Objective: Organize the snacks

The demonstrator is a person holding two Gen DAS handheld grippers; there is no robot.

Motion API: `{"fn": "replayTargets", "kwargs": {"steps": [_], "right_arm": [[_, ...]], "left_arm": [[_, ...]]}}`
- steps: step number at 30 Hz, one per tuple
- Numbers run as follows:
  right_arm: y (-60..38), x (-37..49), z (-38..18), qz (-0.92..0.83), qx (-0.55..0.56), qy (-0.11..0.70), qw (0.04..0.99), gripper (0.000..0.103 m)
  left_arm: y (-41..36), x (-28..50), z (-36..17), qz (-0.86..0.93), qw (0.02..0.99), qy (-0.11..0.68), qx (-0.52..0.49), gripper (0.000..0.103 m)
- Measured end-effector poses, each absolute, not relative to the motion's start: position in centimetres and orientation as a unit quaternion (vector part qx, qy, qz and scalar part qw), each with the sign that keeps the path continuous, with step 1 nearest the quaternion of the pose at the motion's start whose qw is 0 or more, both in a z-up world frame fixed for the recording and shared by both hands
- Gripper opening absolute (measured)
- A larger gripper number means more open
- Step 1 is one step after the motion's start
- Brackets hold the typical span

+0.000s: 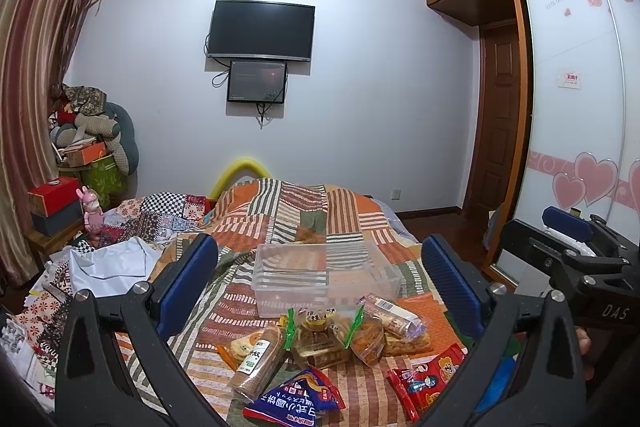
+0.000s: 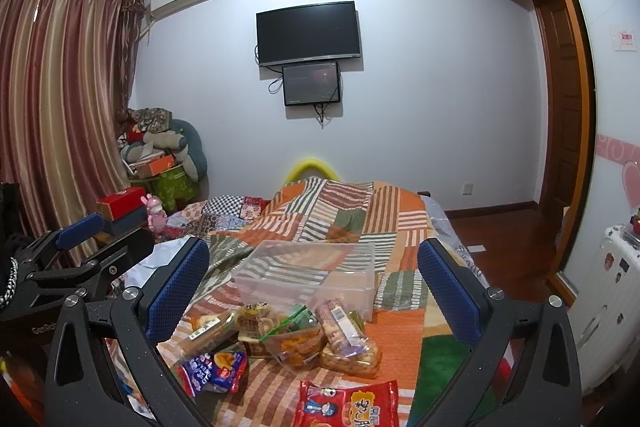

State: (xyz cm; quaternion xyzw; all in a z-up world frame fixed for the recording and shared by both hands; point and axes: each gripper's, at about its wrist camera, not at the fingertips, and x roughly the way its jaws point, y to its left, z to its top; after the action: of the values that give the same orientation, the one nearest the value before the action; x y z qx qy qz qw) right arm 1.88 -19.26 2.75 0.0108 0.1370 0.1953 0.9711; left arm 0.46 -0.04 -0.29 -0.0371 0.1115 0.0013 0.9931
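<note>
A clear empty plastic bin [image 1: 324, 277] [image 2: 308, 277] sits on the striped patchwork bedspread. In front of it lies a pile of snacks: a brown biscuit sleeve [image 1: 260, 359] [image 2: 208, 335], clear bags of orange crackers [image 1: 366, 341] [image 2: 296, 347], a wafer pack [image 1: 394, 313] [image 2: 340, 323], a blue packet [image 1: 296, 401] [image 2: 212, 371] and a red packet [image 1: 428, 375] [image 2: 352, 405]. My left gripper [image 1: 320, 287] is open and empty above the pile. My right gripper [image 2: 316, 287] is open and empty beside it, also seen in the left wrist view [image 1: 568, 239].
The bed [image 1: 360, 219] has rumpled patterned quilts [image 1: 160, 215] at left. A nightstand with red and grey boxes [image 1: 54, 205] and a pink figurine [image 1: 93, 213] stands at far left. Wardrobe with heart doors [image 1: 576, 131] at right; a white suitcase [image 2: 612, 291] by it.
</note>
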Motion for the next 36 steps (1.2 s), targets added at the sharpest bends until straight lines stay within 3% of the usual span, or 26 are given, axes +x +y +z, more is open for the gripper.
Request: {"fn": "replayTargets", "kwargs": {"steps": [36], "right_arm": [[-19.34, 1.85, 2.93, 0.196, 0.013, 0.138, 0.971, 0.103]], "left_arm": [[0.04, 0.41, -0.37, 0.003, 0.993, 0.114, -0.039, 0.103]]}}
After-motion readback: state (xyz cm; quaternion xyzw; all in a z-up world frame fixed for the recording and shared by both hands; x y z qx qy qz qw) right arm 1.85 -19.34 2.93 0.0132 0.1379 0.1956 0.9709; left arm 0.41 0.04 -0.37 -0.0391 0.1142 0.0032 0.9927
